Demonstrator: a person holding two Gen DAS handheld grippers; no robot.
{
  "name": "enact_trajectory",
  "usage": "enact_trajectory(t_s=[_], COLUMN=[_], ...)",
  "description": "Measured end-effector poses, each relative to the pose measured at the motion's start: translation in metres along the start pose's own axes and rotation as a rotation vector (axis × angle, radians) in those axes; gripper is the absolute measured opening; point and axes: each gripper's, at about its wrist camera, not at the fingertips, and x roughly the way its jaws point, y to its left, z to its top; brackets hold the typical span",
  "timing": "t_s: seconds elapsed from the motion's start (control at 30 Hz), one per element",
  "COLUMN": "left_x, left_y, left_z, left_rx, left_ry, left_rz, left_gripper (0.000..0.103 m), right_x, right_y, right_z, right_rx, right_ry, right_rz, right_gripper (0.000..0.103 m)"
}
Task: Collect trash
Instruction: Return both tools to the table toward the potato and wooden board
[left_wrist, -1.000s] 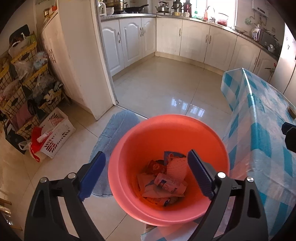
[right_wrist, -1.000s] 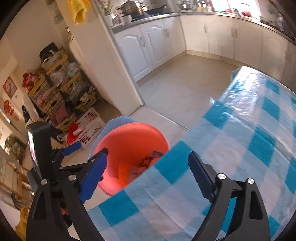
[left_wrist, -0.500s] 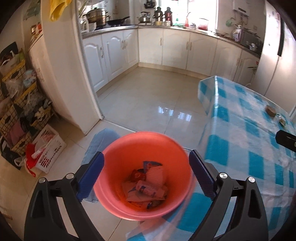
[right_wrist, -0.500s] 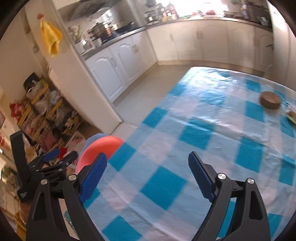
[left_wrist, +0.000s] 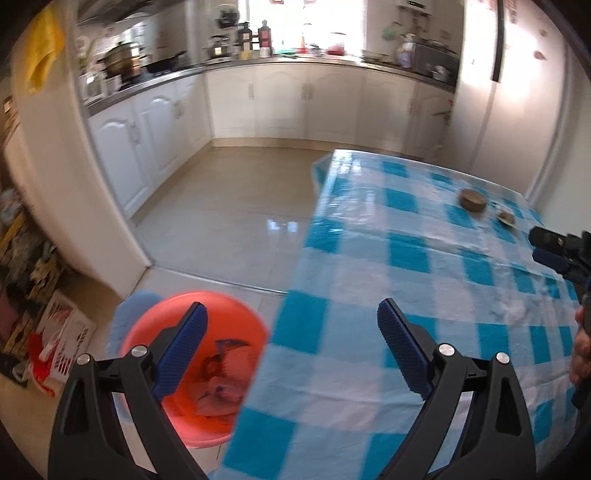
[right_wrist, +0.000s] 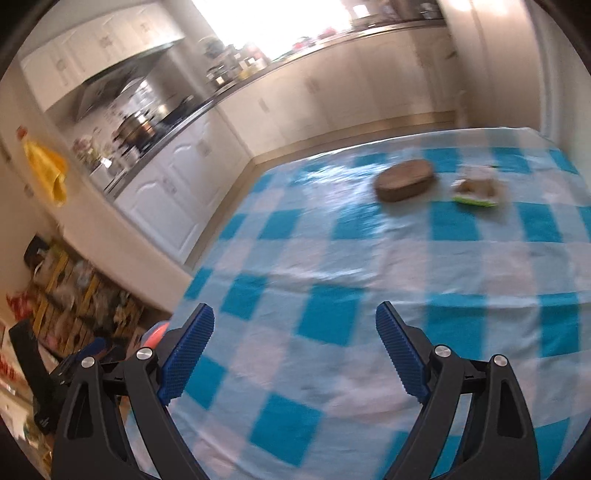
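Note:
An orange bin (left_wrist: 236, 328) holding crumpled wrappers (left_wrist: 225, 380) stands on the floor beside the blue-checked table (left_wrist: 424, 288). My left gripper (left_wrist: 291, 347) is open and empty, above the table's near corner and the bin. My right gripper (right_wrist: 295, 350) is open and empty over the table (right_wrist: 351, 266). It also shows in the left wrist view (left_wrist: 554, 251) at the right edge. A green-rimmed piece of trash (right_wrist: 476, 190) lies at the table's far side, also in the left wrist view (left_wrist: 505, 218). A sliver of the bin (right_wrist: 157, 332) shows left of my right gripper.
A round brown wooden mat (right_wrist: 404, 181) lies left of the trash, also in the left wrist view (left_wrist: 472, 199). White cabinets (left_wrist: 288, 103) line the far walls. A cluttered rack (right_wrist: 74, 291) and a white basket (left_wrist: 62, 343) stand at the left. A blue mat (left_wrist: 125, 321) lies behind the bin.
Both grippers have swung right and up from the bin toward the table. The bin has slid to the lower left of both views. The wooden mat and trash now show nearer.

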Motion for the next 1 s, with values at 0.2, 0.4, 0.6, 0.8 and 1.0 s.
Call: enact_trajectory(t_s=[0.2,0.4,0.6,0.8,1.0], left_x=[0.012,0.037,0.059,0.085,0.107], left_y=[-0.050,-0.095,-0.134,-0.170,-0.195], left_z=[0.013,0.029,0.043,0.061,0.075], left_rx=[0.086,0.149,0.193,0.239,0.278], left_ry=[0.007,0.023,0.029,0.025,0.019], left_rz=[-0.082,-0.132,-0.172,-0.211,-0.190], left_gripper=[0.093,0.093,0.094,0.094,0.093], right_x=[-0.013,-0.015,-0.007,0.013,0.033], right_y=[-0.056,-0.101,-0.127,-0.148,-0.152], right_z=[0.012,0.026,0.043,0.062,0.076], right_rx=[0.071,0.133,0.160,0.179,0.146], right_ry=[-0.032,-0.058,-0.081,-0.079,-0.070], right_rz=[-0.075,-0.110,-0.125,-0.136,-0.177], right_gripper=[0.089,0.089,0.089,0.089,0.089])
